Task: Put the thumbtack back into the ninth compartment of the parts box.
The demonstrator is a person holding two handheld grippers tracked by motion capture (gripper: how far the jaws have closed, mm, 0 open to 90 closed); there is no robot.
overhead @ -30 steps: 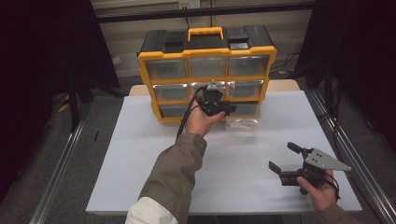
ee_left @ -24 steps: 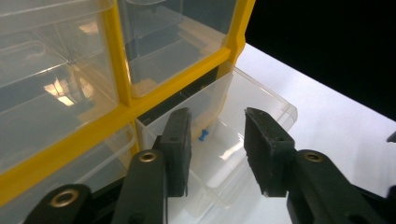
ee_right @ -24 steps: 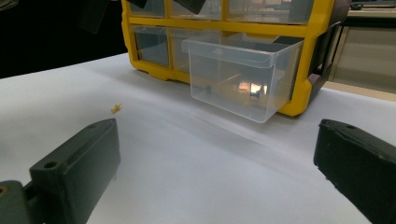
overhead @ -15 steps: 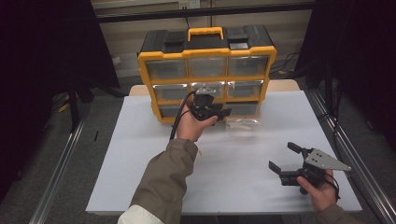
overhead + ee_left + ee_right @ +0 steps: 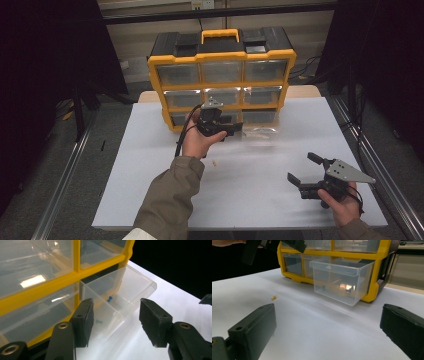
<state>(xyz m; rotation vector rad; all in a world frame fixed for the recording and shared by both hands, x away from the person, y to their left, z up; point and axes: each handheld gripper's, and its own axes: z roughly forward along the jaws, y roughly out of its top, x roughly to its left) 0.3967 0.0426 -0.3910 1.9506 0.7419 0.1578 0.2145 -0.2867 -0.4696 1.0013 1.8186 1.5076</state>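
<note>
From above, my left claw [image 5: 235,129] hovers at the pulled-out clear drawer [image 5: 260,131] in the bottom row of the yellow organizer [image 5: 220,60]; open white bench [image 5: 250,200] surrounds my right claw [image 5: 303,170], parted and empty. Left gripper view: jaws have just been opening, drawer rim [image 5: 140,277] beyond them, blue pin [image 5: 109,299] inside. Right gripper view: drawer [image 5: 342,280] overhangs the bench [image 5: 312,322].

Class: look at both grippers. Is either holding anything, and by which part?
Nothing is held. The left gripper is open beside the drawer; the right gripper is open over the table.
</note>
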